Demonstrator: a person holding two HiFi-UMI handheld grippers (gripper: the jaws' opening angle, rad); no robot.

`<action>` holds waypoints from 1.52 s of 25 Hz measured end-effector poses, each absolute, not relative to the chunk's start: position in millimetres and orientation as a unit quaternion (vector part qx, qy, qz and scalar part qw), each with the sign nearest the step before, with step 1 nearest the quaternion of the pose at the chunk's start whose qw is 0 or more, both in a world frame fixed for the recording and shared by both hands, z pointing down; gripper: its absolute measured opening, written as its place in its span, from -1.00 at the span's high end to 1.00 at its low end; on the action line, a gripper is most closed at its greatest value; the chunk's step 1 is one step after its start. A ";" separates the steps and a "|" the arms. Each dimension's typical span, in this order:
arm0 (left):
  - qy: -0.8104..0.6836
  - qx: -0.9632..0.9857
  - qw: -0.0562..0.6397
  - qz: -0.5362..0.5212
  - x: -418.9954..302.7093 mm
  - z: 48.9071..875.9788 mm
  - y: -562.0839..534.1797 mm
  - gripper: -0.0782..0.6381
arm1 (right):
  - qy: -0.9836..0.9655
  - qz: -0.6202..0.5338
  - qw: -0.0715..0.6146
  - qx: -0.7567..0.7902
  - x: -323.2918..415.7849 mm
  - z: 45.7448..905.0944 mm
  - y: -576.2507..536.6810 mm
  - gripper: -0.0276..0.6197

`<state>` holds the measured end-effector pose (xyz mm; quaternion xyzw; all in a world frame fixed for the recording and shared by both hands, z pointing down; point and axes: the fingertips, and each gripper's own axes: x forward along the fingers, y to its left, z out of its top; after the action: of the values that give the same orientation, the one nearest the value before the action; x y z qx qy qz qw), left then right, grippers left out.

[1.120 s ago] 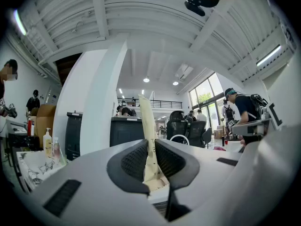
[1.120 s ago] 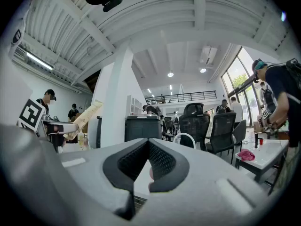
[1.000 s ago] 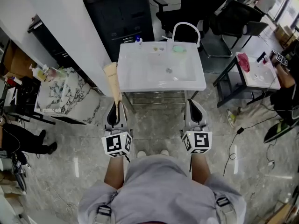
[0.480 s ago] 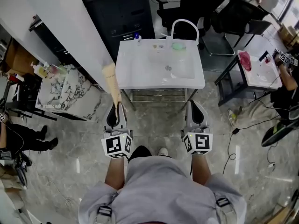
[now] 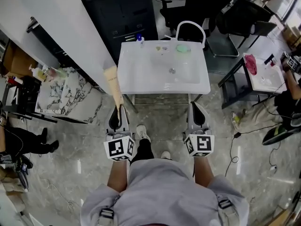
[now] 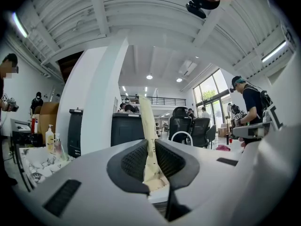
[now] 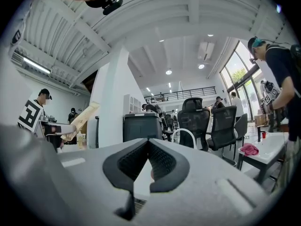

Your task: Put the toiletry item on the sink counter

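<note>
A long cream tube (image 5: 113, 85), the toiletry item, sticks forward out of my left gripper (image 5: 118, 113), whose jaws are shut on its lower end. In the left gripper view the tube (image 6: 146, 126) rises between the ribbed pads (image 6: 134, 159). The tube's tip reaches just short of the front left corner of the white sink counter (image 5: 136, 81). My right gripper (image 5: 197, 113) is held level beside it, shut with nothing in it; in its own view the fingertips (image 7: 142, 147) meet. Both grippers hang over the floor in front of the counter.
On the counter's back edge are a white arched faucet (image 5: 190, 27), a green soap dish (image 5: 182, 48) and a small blue-capped bottle (image 5: 139, 40). A marble-patterned table (image 5: 70, 95) stands left, a black cabinet (image 5: 122, 11) behind, and a side table (image 5: 263, 76) right.
The person has stepped toward the sink: a shoe has come forward between the grippers. Both grippers have shifted a little with the step. The tube stays gripped.
</note>
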<state>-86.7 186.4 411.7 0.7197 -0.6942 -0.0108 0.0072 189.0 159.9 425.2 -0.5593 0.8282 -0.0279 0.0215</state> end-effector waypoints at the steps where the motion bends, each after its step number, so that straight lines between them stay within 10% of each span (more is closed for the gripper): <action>1: -0.692 0.721 0.010 -0.012 -90.8 413.5 176.9 0.66 | 0.826 -0.028 0.020 -0.562 185.2 426.3 151.4 0.92; 38: -0.603 0.797 0.024 -0.017 -183.1 421.6 -129.1 0.66 | 0.792 -0.012 0.030 -0.610 42.2 409.0 -137.0 0.92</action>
<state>-183.1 -129.1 421.6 0.7971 -0.6031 -0.0169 0.0239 42.2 -137.0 409.0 -0.6099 0.7918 -0.0123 0.0300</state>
